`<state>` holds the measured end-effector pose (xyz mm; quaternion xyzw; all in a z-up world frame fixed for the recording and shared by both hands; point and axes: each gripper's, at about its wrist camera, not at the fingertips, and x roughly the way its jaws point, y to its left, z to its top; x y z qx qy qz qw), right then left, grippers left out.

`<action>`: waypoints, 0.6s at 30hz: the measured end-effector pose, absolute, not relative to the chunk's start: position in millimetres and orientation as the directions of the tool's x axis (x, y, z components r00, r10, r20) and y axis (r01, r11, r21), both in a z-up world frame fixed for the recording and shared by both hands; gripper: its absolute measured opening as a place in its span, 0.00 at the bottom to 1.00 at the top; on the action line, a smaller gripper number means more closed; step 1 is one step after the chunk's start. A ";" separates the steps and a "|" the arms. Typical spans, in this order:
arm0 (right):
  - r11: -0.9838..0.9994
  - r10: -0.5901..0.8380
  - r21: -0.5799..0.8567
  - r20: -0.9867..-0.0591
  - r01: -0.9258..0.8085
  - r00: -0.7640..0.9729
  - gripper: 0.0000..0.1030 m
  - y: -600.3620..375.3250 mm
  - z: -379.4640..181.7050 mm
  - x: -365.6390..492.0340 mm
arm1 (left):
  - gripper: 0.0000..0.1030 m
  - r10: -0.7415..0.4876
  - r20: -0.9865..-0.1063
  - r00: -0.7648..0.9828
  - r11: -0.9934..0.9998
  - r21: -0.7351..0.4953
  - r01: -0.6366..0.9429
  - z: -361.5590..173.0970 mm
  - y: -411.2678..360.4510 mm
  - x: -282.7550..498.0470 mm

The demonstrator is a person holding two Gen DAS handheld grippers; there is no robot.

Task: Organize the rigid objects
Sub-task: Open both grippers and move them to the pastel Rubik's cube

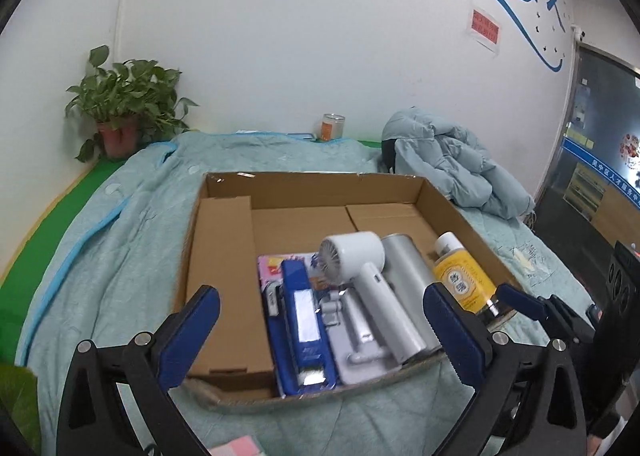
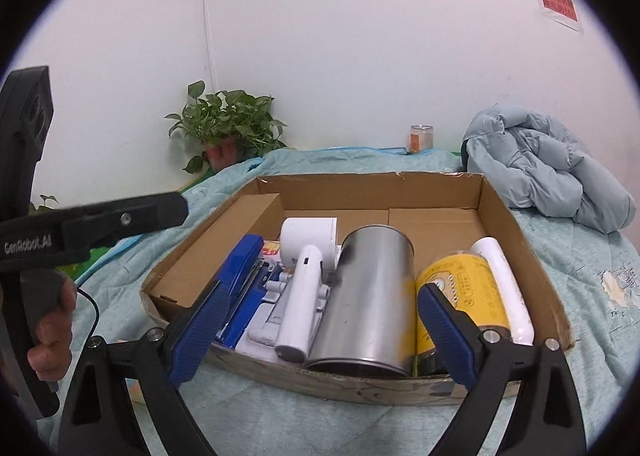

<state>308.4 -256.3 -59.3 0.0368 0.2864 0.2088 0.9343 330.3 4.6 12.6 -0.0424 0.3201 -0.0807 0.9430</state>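
Observation:
An open cardboard box [image 1: 312, 177] [image 2: 360, 179] lies on the blue quilt. Side by side in its near half are a blue stapler [image 1: 300, 316] [image 2: 244, 260], a white handheld fan [image 1: 356, 256] [image 2: 304, 284] on a grey holder, a silver can [image 1: 404, 276] [image 2: 368, 288] on its side, and a yellow bottle [image 1: 464, 280] [image 2: 468, 288]. My left gripper [image 1: 322, 296] hovers open over the box's near edge, holding nothing. My right gripper [image 2: 324, 292] is open too, in front of the can and fan, with its pads apart from both.
A potted plant [image 1: 120, 103] [image 2: 224, 127], an orange-labelled jar [image 1: 332, 127] [image 2: 421, 137] and a crumpled pale-blue jacket [image 1: 448, 159] [image 2: 540, 167] sit behind the box. A hand [image 2: 52, 328] holds the left gripper's black body [image 2: 120, 215]. Green mat [image 1: 48, 223] borders the quilt.

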 end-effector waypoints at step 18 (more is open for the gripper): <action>0.577 0.747 0.365 -0.597 -0.731 0.291 0.92 -176.0 -105.9 265.4 | 0.99 -0.222 -0.772 0.595 0.928 -0.355 -0.113 -75.5 118.8 245.7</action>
